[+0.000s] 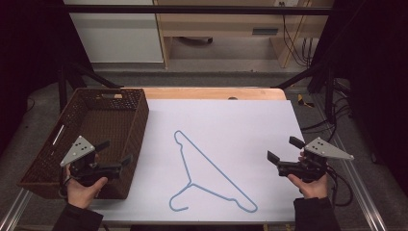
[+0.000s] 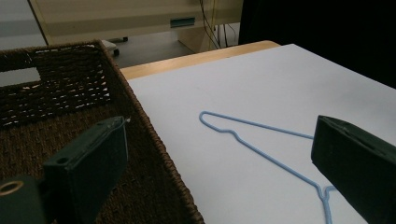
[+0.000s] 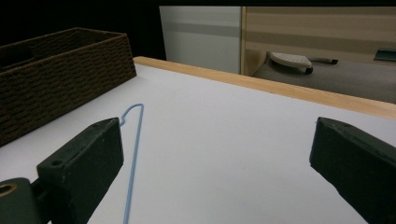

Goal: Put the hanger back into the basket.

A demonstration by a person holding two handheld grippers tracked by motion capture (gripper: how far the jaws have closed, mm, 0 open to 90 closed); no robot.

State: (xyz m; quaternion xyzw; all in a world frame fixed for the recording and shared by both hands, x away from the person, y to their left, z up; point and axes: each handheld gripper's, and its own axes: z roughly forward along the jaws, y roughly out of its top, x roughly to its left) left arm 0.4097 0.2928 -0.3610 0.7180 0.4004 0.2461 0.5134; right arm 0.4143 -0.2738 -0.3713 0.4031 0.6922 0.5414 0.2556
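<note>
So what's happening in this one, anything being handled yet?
Nothing is held at this moment. A person holds the left tongs over the near right corner of a brown woven basket, and the right tongs over the right side of the white table surface. Both are open with nothing between the jaws. A light blue wire hanger lies flat on the white surface between them, untouched.

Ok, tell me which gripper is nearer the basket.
Left. The left gripper hovers above the basket at its near right rim; the right gripper hangs far across the white sheet, past the hanger.
</note>
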